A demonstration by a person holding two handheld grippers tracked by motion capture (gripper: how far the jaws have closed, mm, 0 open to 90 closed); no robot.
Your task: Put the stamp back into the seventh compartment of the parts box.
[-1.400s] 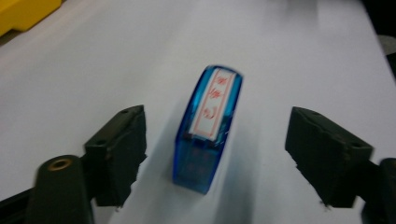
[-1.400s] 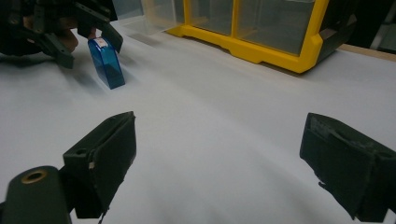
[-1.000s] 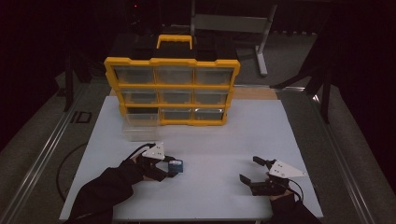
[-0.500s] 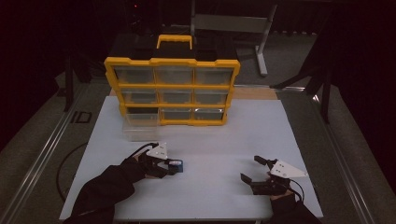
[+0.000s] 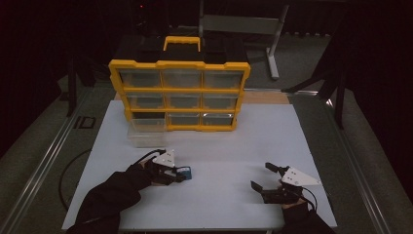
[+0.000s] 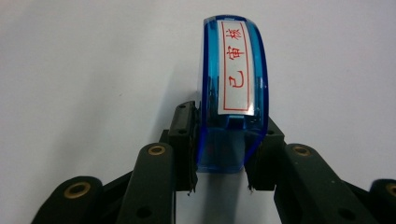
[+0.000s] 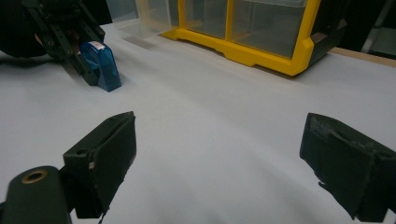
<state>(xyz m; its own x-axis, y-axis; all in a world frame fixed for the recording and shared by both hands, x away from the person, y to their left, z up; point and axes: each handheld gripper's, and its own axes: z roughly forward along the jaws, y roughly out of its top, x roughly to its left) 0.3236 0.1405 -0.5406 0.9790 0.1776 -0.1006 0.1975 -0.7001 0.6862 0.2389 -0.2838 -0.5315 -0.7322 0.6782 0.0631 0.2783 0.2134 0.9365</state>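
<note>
A small blue translucent stamp (image 6: 233, 84) with a white label in red characters lies on the white tabletop (image 5: 229, 146). My left gripper (image 6: 223, 151) has just been closing and now has its pads pressed on both sides of the stamp's near end. In the high view the stamp (image 5: 185, 172) sits at the front left, in the left gripper (image 5: 179, 174). My right gripper (image 5: 260, 175) rests at the front right, open, with bare table between its jaws. The right gripper view looks between its own wide jaws (image 7: 224, 154) and shows the stamp (image 7: 102, 65) farther off.
A yellow drawer organizer (image 5: 179, 92) with clear drawers stands at the back of the table. One clear drawer (image 5: 145, 136) sits pulled out on the table in front of its lower left bay. A cable (image 5: 73, 170) loops off the left edge.
The left gripper's jaws have closed in on the blue stamp and now grip it. Neither hand has shifted place, and the right gripper is unchanged.
</note>
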